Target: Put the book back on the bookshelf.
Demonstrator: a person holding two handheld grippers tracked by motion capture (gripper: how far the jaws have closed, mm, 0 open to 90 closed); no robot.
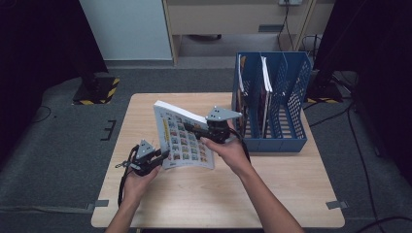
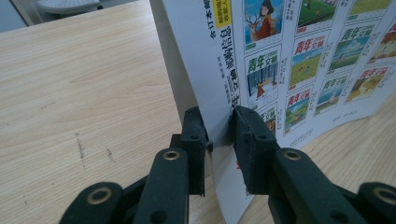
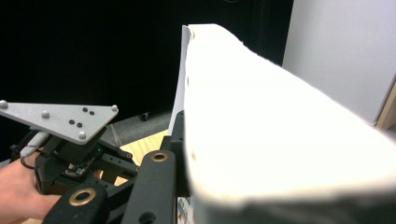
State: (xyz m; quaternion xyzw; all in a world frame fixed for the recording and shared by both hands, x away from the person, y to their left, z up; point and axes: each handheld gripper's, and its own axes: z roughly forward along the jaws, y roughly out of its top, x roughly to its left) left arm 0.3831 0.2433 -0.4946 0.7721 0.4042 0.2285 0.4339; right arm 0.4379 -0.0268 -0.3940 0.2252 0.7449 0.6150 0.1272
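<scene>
Above the wooden table, the magazine is lifted and tilted, the left gripper clamped on its lower corner and the right gripper pinching its upper edge, so filing it in the blue rack likely remains.

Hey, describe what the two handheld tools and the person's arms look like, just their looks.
Both tools are black, with two blocky black fingers on arms with brass-ringed pivot holes. The left tool and the right tool each carry a grey three-cornered plate on top, studded with small dots. A black cable loops down from the left one. The forearms are bare, with no sleeves in sight.
</scene>
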